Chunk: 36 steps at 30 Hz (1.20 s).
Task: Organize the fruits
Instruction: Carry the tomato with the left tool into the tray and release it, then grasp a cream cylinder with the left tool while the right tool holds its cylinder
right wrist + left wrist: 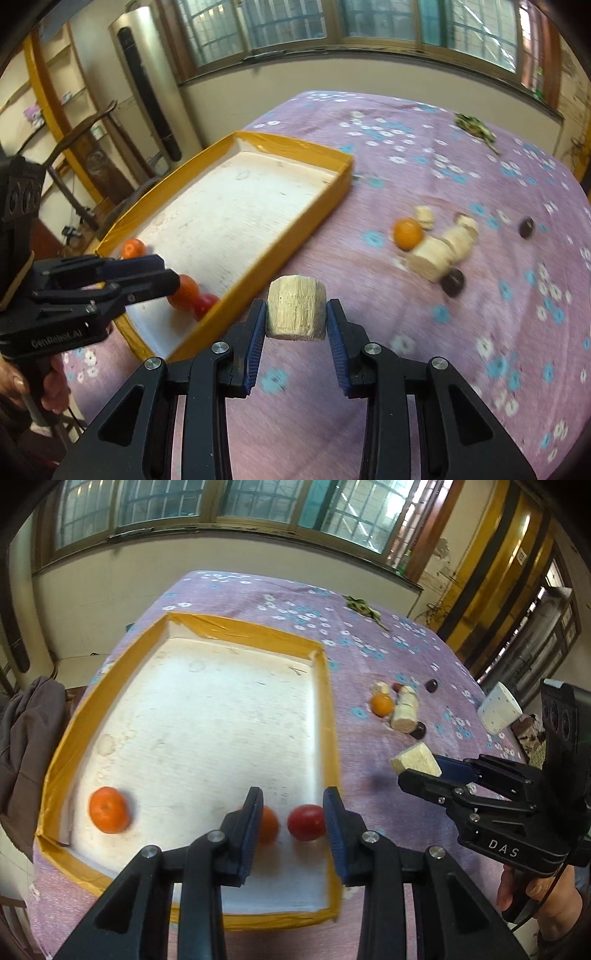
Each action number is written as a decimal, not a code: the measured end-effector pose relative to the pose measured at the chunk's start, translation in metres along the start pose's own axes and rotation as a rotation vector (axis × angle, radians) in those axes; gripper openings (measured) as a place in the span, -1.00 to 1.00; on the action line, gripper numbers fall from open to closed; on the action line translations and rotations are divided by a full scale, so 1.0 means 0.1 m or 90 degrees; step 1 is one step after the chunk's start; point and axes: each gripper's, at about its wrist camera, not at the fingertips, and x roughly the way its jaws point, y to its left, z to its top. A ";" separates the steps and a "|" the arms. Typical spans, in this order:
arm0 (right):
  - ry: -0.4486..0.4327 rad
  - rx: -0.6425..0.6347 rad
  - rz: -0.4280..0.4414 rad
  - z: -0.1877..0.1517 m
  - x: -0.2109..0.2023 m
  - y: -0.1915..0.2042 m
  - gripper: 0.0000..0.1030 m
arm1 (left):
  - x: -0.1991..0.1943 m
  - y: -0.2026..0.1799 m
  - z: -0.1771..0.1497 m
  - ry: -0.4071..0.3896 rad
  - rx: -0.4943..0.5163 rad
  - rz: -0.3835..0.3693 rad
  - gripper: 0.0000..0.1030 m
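While the right gripper (295, 319) carries a pale cut chunk (296, 312) pinched between its pads, just right of the yellow-rimmed tray (334, 157), the left gripper (293, 821) hangs over the tray's near right corner, jaws nearly closed and holding nothing. Two oranges (109, 809) and a red fruit (306, 822) already lie inside. Judging by this, delivery is in hand; next comes moving left over the rim and releasing low, clear of the red fruit

L wrist cam looks steeply down, close over tray (325, 709); R wrist cam sits right of it, over tablecloth (461, 332), facing same way. Both share tray, fruit pile, windows.
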 end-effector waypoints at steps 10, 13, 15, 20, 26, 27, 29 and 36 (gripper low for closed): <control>0.016 0.009 0.000 0.06 0.14 0.00 -0.39 | -0.09 0.23 0.09 -0.021 -0.018 0.011 -0.30; 0.008 -0.010 0.010 0.17 0.17 0.09 -0.39 | -0.08 0.29 0.12 -0.023 -0.028 0.012 -0.30; 0.003 -0.018 0.019 0.22 0.19 0.16 -0.39 | -0.09 0.33 0.13 -0.020 -0.034 0.007 -0.30; 0.017 -0.003 0.037 0.12 0.25 0.14 -0.39 | -0.07 0.26 0.08 0.000 0.006 0.000 -0.30; 0.019 0.003 0.054 0.15 0.30 0.15 -0.39 | 0.03 0.24 0.09 0.014 0.029 0.022 -0.27; 0.018 -0.001 0.059 0.18 0.31 0.19 -0.39 | 0.08 0.28 0.12 0.022 0.020 0.033 -0.27; 0.014 -0.016 0.067 0.23 0.36 0.28 -0.39 | 0.14 0.33 0.14 0.037 0.008 0.048 -0.27; 0.014 -0.018 0.080 0.24 0.35 0.32 -0.39 | 0.02 0.25 -0.03 0.046 0.053 0.015 0.00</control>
